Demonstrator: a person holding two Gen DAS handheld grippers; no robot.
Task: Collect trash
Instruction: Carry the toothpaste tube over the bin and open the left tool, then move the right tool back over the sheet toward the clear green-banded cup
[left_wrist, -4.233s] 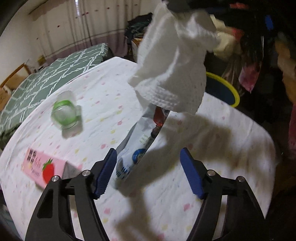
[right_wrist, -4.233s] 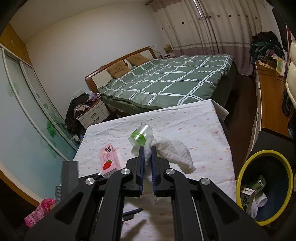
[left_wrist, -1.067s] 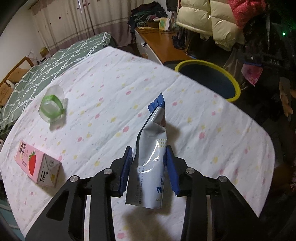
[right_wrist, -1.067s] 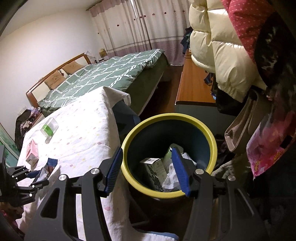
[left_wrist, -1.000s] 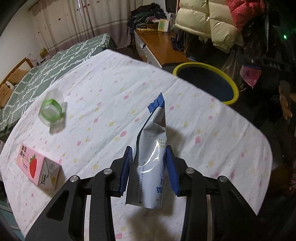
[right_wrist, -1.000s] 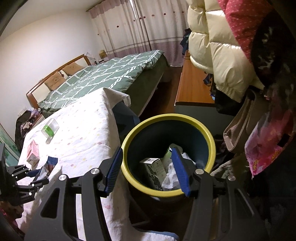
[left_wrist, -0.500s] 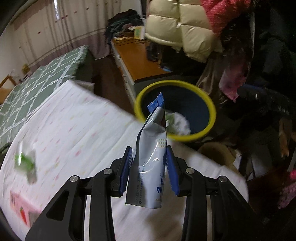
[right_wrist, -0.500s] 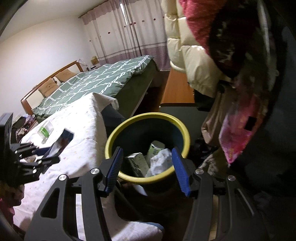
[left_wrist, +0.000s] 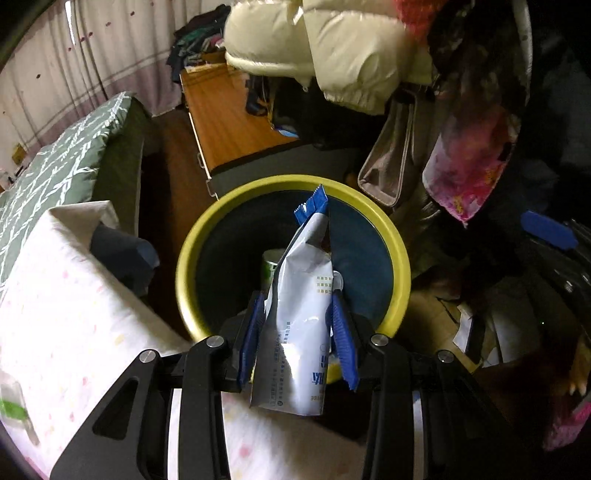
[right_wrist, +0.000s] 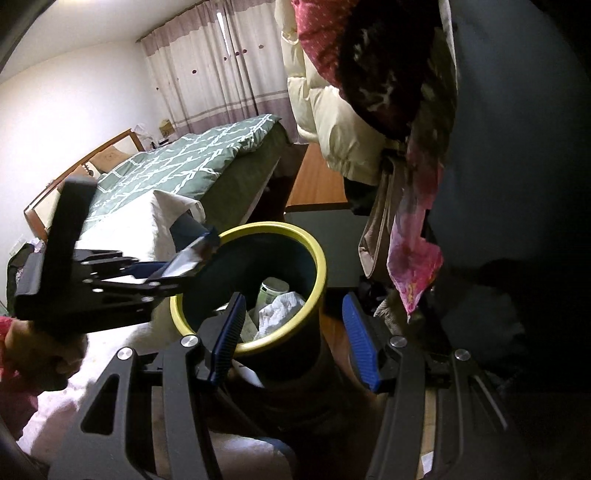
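My left gripper is shut on a silver and blue snack bag and holds it over the near rim of the yellow-rimmed dark bin. The right wrist view shows the left gripper with the bag at the bin's left rim. White tissue, a can and a carton lie in the bin. My right gripper is open and empty, just in front of the bin.
The table with a white dotted cloth lies left of the bin. A clear cup with a green band sits at its left edge. A wooden desk, hanging coats and bags crowd the far and right sides. A green bed stands behind.
My left gripper has carried the snack bag from over the table to the bin's rim. My right gripper, open since dropping the tissue in the bin, has drawn back a little.
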